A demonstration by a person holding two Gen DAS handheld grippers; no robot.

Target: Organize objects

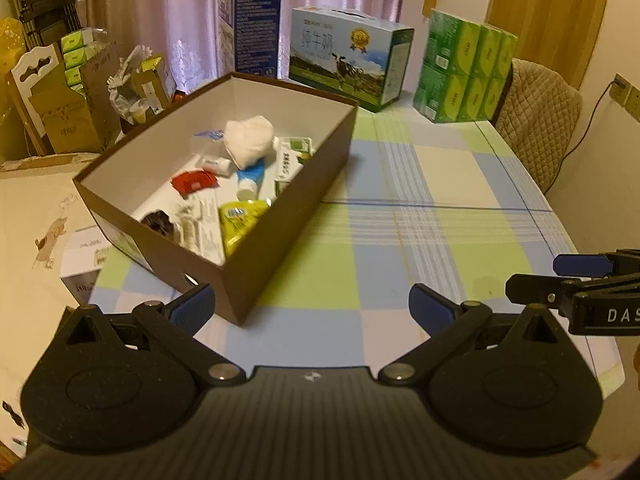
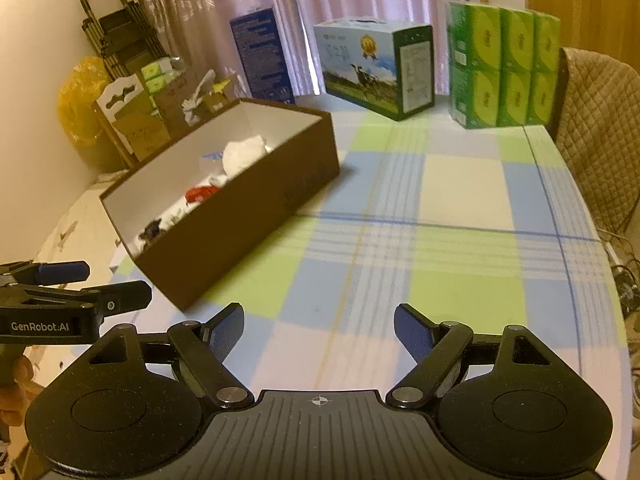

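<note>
Covering table [image 1: 440, 240], checked cloth

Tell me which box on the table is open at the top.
The brown box nearest the grippers: it has no lid and small items show inside. The blue box and the cow-print box behind it are shut.

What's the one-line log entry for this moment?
left hand-held gripper: open, empty | right hand-held gripper: open, empty | brown box: on table, holds small items | tablecloth beside box: bare
</note>
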